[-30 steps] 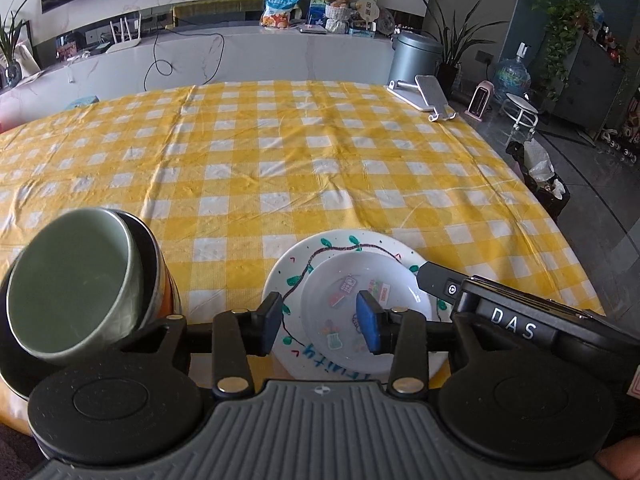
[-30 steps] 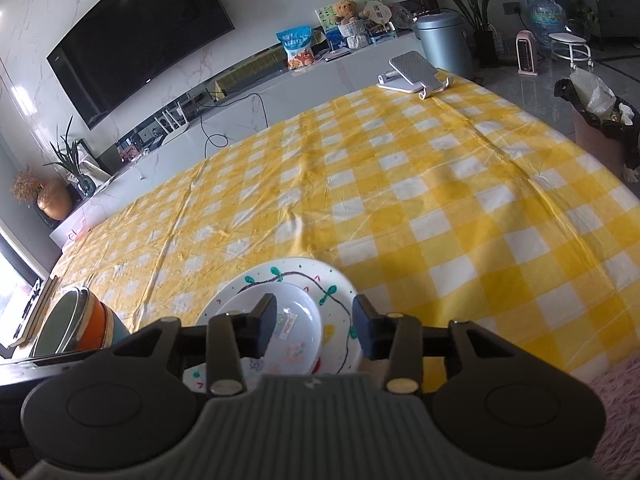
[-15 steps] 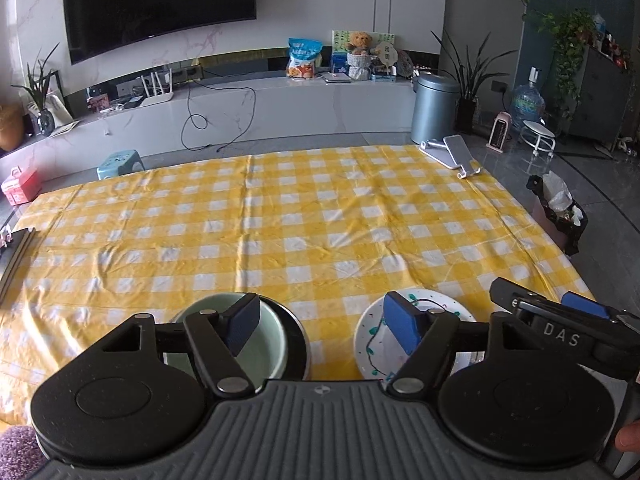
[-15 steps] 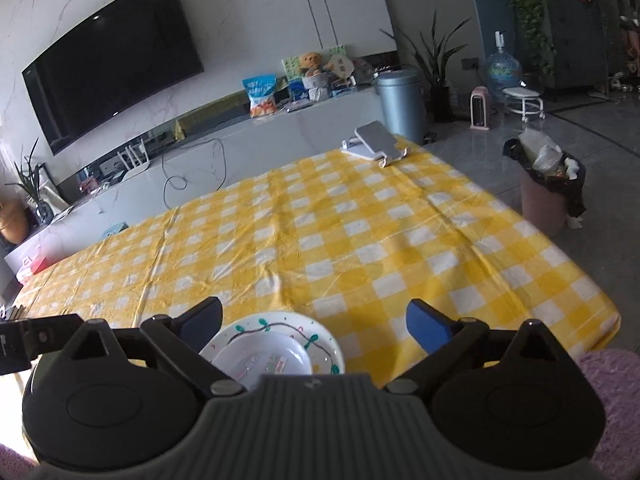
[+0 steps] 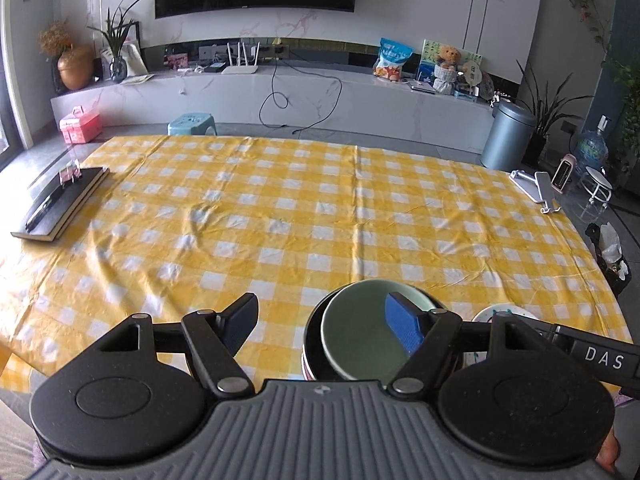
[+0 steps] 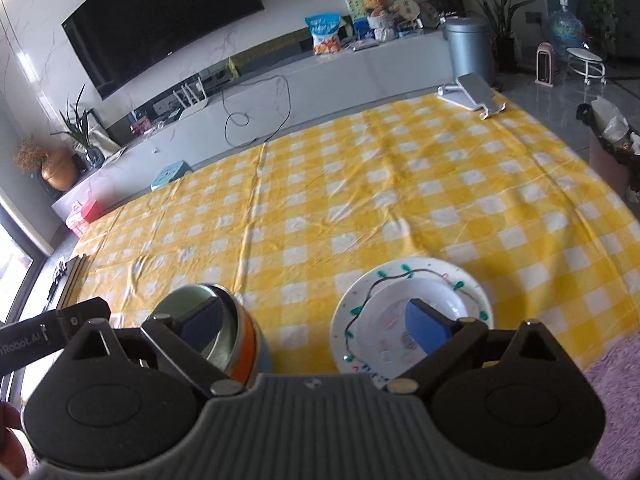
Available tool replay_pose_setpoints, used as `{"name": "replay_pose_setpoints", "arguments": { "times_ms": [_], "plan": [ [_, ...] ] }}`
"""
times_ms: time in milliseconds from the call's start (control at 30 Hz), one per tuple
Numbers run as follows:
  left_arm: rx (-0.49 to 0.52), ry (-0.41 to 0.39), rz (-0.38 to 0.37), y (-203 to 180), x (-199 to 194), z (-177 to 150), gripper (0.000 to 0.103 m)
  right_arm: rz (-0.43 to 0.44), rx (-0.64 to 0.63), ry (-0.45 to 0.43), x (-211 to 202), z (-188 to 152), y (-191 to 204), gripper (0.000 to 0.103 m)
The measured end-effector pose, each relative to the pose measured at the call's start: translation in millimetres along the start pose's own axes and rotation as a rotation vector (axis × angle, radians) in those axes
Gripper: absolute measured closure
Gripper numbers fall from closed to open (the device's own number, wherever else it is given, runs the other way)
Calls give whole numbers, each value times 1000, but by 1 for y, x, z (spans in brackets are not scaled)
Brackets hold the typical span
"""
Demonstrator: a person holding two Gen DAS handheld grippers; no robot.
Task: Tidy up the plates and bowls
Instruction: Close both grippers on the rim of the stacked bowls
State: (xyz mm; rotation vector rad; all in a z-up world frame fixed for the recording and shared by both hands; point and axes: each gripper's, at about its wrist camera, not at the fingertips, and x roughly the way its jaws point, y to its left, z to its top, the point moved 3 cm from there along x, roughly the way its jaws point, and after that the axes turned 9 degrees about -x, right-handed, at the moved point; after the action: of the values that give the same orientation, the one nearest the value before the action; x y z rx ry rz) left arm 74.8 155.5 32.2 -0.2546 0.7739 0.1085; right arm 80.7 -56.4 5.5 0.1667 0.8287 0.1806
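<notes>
Left hand-held gripper (image 5: 322, 326) released, jaws just spread wide, nothing between the pads; right hand-held gripper (image 6: 312, 322) likewise released and just widened, empty. Both raised above the near edge of the surface (image 5: 280, 208), covered by a yellow-and-white checked cloth, and angled down toward it.

Green bowl (image 5: 360, 332) nested in a darker bowl with an orange band (image 6: 246, 344), stack resting on the surface at the near edge, mouth tipped slightly rather than level. From the left wrist view, stack lies below and right of the gripper's centre line, under the right-side blue pad (image 5: 402, 328), not centred in the gap. From the right wrist view, same stack sits behind the left-side pad.

Small white plate nested on the large decorated plate (image 6: 412, 312), flat on the surface just beside the bowls, apart from them by a strip of cloth. Lies under the right-side pad of the right hand-held gripper, again off centre.

Bowls nearer the left hand, plates nearer the right. Round things, so no long axis to align with; only the rim matters. Judged: sorting looks largely done, bowls in one stack and plates in another. Any further grasp would need a sideways shift to bring a rim between the pads, then a descent
</notes>
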Motion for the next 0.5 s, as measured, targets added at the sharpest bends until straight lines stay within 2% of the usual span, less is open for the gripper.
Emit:
{"name": "replay_pose_setpoints", "arguments": {
  "times_ms": [133, 267, 500],
  "plan": [
    [-71, 63, -46, 21, 15, -6, 18, 9, -43, 71, 21, -3, 23, 12],
    [-182, 140, -116, 38, 34, -12, 18, 36, -16, 152, 43, -8, 35, 18],
    [-302, 230, -172, 57, 63, -23, 20, 8, 7, 212, 71, -7, 43, 20]
  ]
}}
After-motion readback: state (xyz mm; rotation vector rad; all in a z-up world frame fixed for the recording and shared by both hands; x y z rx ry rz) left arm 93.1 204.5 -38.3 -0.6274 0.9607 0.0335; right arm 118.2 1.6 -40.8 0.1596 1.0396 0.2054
